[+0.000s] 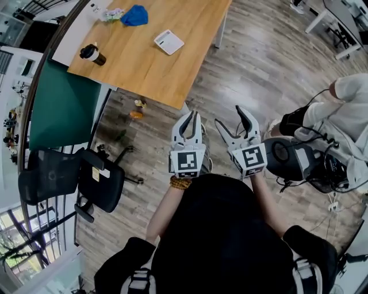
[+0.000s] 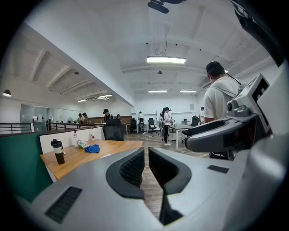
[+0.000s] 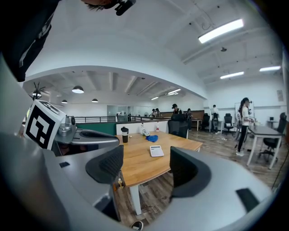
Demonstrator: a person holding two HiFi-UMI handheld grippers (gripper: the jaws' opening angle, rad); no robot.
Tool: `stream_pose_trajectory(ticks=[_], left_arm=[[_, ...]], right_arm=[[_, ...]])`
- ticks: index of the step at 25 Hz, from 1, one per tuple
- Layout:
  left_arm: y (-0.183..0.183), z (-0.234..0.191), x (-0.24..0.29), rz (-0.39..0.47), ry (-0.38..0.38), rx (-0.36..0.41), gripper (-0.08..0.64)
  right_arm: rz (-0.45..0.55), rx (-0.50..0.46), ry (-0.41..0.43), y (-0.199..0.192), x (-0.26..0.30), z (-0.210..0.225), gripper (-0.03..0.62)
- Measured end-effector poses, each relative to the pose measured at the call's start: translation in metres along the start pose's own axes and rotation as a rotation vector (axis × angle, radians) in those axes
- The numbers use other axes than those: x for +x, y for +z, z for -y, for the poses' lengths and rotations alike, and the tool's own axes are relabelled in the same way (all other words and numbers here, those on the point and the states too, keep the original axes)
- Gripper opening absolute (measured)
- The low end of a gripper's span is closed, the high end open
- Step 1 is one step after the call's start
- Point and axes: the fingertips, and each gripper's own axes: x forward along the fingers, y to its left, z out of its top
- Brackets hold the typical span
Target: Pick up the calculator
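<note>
Left gripper (image 1: pixel 190 118) is held just in front of the person's body with its jaws pressed together and nothing between them; the left gripper view shows only a thin slit there. Right gripper (image 1: pixel 231 118), just beside it on the right, has its jaws spread wide and empty. Both hang above the wooden floor (image 1: pixel 247 63), well apart from the counter (image 1: pixel 172 80). Farther off, the calculator (image 1: pixel 169 42) lies flat on the counter's wood top, toward its right side, untouched — in the right gripper view it appears in the distance between the open jaws. To the left on the counter stands a dark tumbler (image 1: pixel 92 54), and at the far end lies a blue cloth (image 1: pixel 134 15).
</note>
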Motion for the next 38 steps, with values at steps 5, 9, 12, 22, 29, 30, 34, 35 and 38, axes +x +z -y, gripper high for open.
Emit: stream_pose_trajectory(ticks=[5, 9, 12, 22, 29, 30, 34, 35, 38], left_arm=[[0.012, -0.018, 0.055, 0.009, -0.01, -0.002, 0.048], [0.018, -0.035, 0.091, 0.013, -0.003, -0.029, 0.048], [0.018, -0.049, 0.114, 0.011, 0.007, -0.05, 0.048], [0.024, -0.105, 0.185, 0.016, 0.04, -0.021, 0.048], [0.011, -0.128, 0.208, -0.034, 0.096, -0.021, 0.048], [0.009, -0.128, 0.212, -0.04, 0.104, -0.021, 0.048], [0.004, -0.131, 0.24, -0.068, 0.16, -0.029, 0.048], [0.004, -0.133, 0.249, -0.073, 0.178, -0.033, 0.048], [0.009, -0.136, 0.278, -0.08, 0.235, -0.058, 0.048]], right_arm=[[-0.014, -0.024, 0.0, 0.016, 0.037, 0.035, 0.328], [-0.037, -0.041, 0.006, 0.028, 0.065, 0.056, 0.328], [-0.049, -0.05, 0.015, 0.038, 0.09, 0.069, 0.328], [-0.122, -0.189, 0.074, 0.048, 0.172, 0.091, 0.33], [-0.129, -0.179, 0.118, 0.037, 0.202, 0.108, 0.33], [-0.13, -0.173, 0.124, 0.035, 0.207, 0.114, 0.33], [-0.146, -0.198, 0.171, 0.032, 0.232, 0.142, 0.33], [-0.146, -0.207, 0.19, 0.034, 0.24, 0.149, 0.33], [-0.141, -0.22, 0.256, 0.042, 0.26, 0.174, 0.33]])
